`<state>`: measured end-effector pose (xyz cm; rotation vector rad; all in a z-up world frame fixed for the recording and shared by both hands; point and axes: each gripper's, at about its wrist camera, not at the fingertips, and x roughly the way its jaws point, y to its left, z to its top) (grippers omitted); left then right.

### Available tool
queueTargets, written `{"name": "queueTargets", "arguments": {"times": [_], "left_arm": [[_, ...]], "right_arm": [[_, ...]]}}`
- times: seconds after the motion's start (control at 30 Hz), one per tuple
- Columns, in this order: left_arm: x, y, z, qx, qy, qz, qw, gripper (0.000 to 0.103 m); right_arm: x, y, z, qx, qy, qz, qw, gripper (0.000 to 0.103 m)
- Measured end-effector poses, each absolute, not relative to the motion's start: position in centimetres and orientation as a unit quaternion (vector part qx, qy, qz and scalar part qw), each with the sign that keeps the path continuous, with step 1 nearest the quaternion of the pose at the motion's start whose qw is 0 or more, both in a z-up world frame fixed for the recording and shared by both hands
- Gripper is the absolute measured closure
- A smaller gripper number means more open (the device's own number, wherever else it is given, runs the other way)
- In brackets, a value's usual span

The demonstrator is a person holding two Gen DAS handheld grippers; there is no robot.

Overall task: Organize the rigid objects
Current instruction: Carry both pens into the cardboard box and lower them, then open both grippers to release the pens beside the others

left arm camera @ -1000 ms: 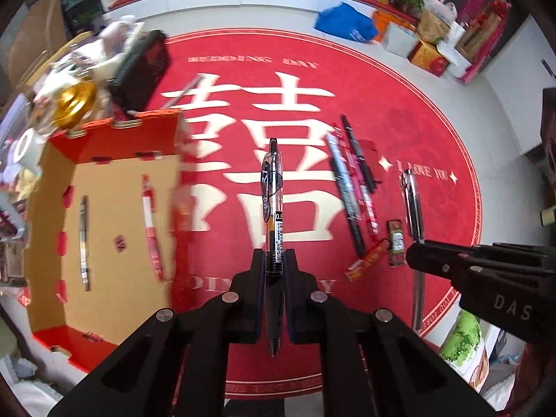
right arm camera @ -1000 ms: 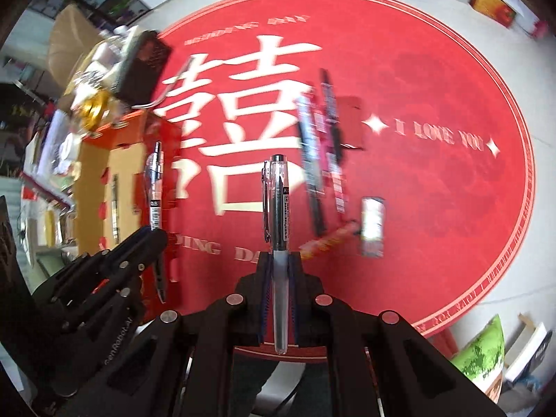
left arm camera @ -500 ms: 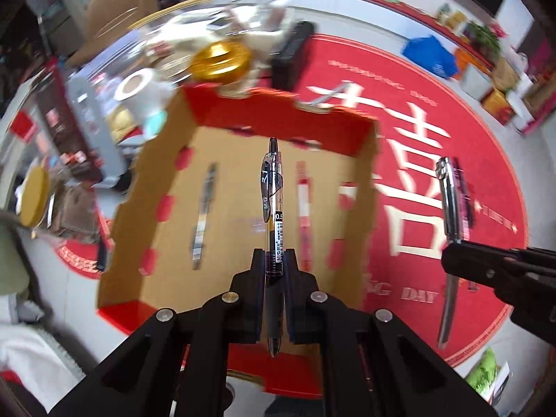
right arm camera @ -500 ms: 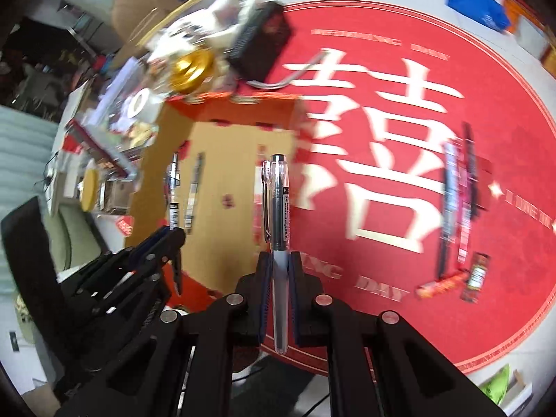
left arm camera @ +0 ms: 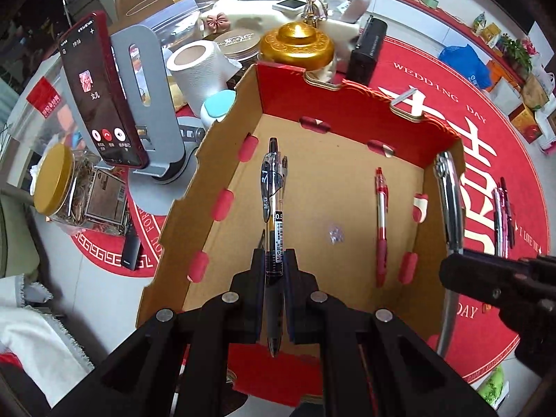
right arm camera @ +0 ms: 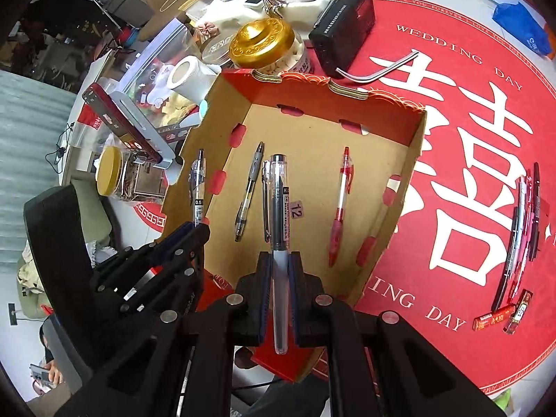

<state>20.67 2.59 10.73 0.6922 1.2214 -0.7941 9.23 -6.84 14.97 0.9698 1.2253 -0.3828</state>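
My left gripper [left arm camera: 272, 267] is shut on a black gel pen [left arm camera: 272, 191] and hovers over the left half of an open cardboard box [left arm camera: 333, 180] with red walls. On the box floor lies a red pen [left arm camera: 381, 222]; a grey pen [right arm camera: 248, 194] lies beside it, mostly hidden behind the held pen in the left wrist view. My right gripper [right arm camera: 279, 271] is shut on a clear pen [right arm camera: 278, 201] above the middle of the box [right arm camera: 312, 128]. Each gripper shows in the other's view: the right one [left arm camera: 451, 271], the left one [right arm camera: 198, 229]. Several loose pens [right arm camera: 521, 229] lie on the red mat at the right.
Behind and left of the box stand a gold-lidded jar [left arm camera: 299, 45], a paper roll [left arm camera: 198, 66], a black radio [left arm camera: 366, 48], a phone on a grey stand [left arm camera: 100, 97] and a yellow-lidded jar [left arm camera: 55, 180]. Small red packets [right arm camera: 493, 319] lie on the mat.
Both grippers have swung left from over the red mat to over the cardboard box, each still holding its pen. The views have rolled somewhat.
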Motion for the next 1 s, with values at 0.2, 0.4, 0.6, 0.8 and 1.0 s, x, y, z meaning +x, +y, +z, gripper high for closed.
{"name": "queueTargets", "arguments": {"times": [0.2, 0.4, 0.6, 0.8, 1.0], "left_arm": [[21.1, 1.6, 10.0, 0.311, 0.547, -0.366, 0.686, 0.093], [21.0, 0.5, 9.1, 0.313, 0.551, -0.377, 0.675, 0.093], [21.1, -0.1, 8.3, 0.318, 0.556, -0.377, 0.669, 0.093], [21.1, -0.4, 7.5, 0.319, 0.558, -0.375, 0.668, 0.093], [20.9, -1.0, 6.9, 0.323, 0.56, -0.375, 0.665, 0.093]], "right_arm": [[9.5, -7.3, 14.3, 0.439, 0.553, -0.181, 0.685, 0.092], [9.4, -8.0, 13.5, 0.44, 0.557, -0.192, 0.677, 0.092], [9.4, -8.5, 12.8, 0.441, 0.56, -0.198, 0.673, 0.092], [9.4, -8.8, 12.0, 0.443, 0.563, -0.204, 0.668, 0.092], [9.9, -9.0, 11.2, 0.439, 0.567, -0.206, 0.665, 0.092]]}}
